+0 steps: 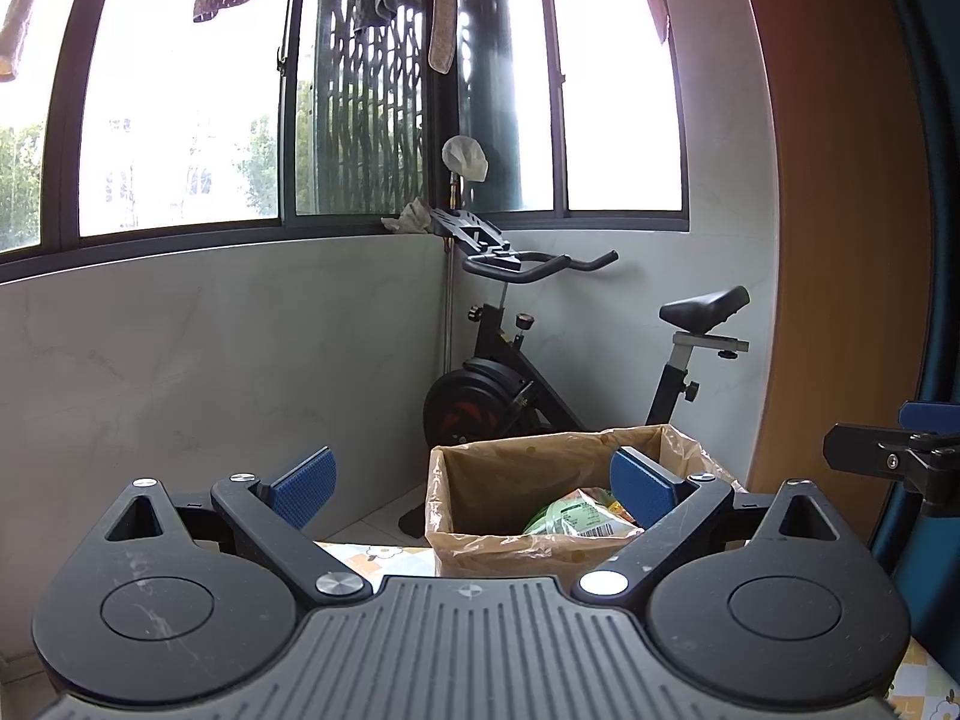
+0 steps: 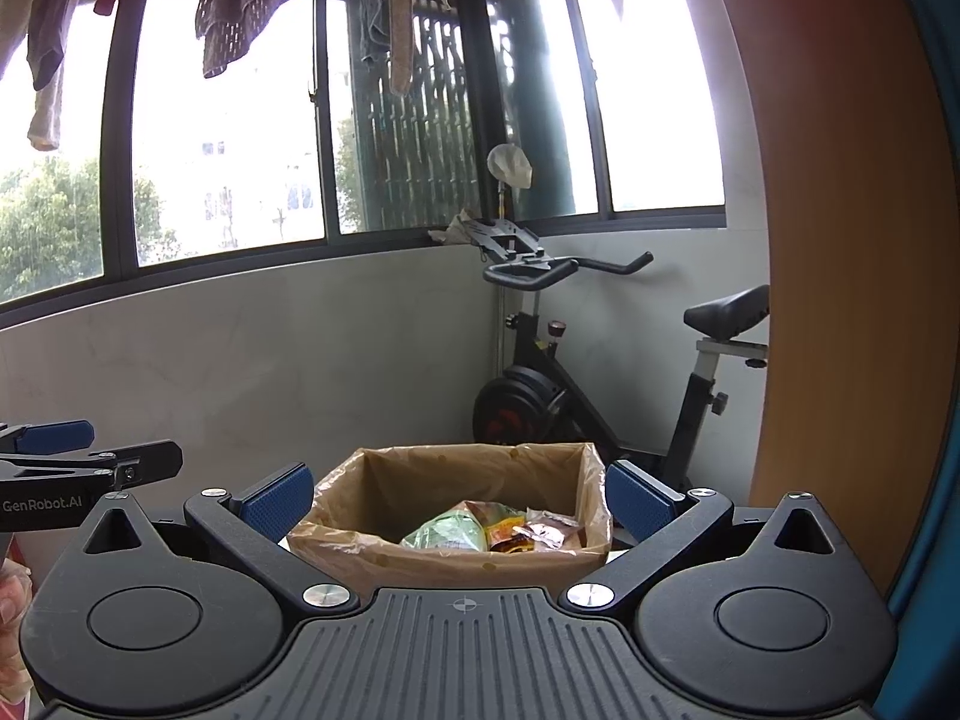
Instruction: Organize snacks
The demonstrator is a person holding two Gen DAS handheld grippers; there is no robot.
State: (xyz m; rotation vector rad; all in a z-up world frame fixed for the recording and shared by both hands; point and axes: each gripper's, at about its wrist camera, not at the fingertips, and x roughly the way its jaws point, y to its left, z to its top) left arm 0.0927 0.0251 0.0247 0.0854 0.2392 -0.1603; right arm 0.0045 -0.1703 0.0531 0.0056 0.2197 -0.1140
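Observation:
A cardboard box [image 1: 480, 555] [image 2: 444, 564] lined with clear plastic stands on the table ahead of both grippers. Inside lie snack packets: a green one [image 1: 570, 519] [image 2: 447, 531] and orange and brown ones [image 2: 528, 531]. My left gripper [image 1: 474, 489] is open and empty, its blue right pad overlapping the box's right side in view. My right gripper [image 2: 459, 501] is open and empty too, its pads framing the box. Each gripper shows at the edge of the other's view: the right one [image 1: 888, 459], the left one [image 2: 72, 462].
The table has a patterned cloth [image 1: 372, 558]. Behind the box an exercise bike [image 1: 540, 372] [image 2: 600, 384] stands in the corner under windows. A wooden panel [image 1: 852, 240] rises at the right. Laundry [image 2: 264, 6] hangs overhead. A hand [image 2: 12, 600] shows at the left edge.

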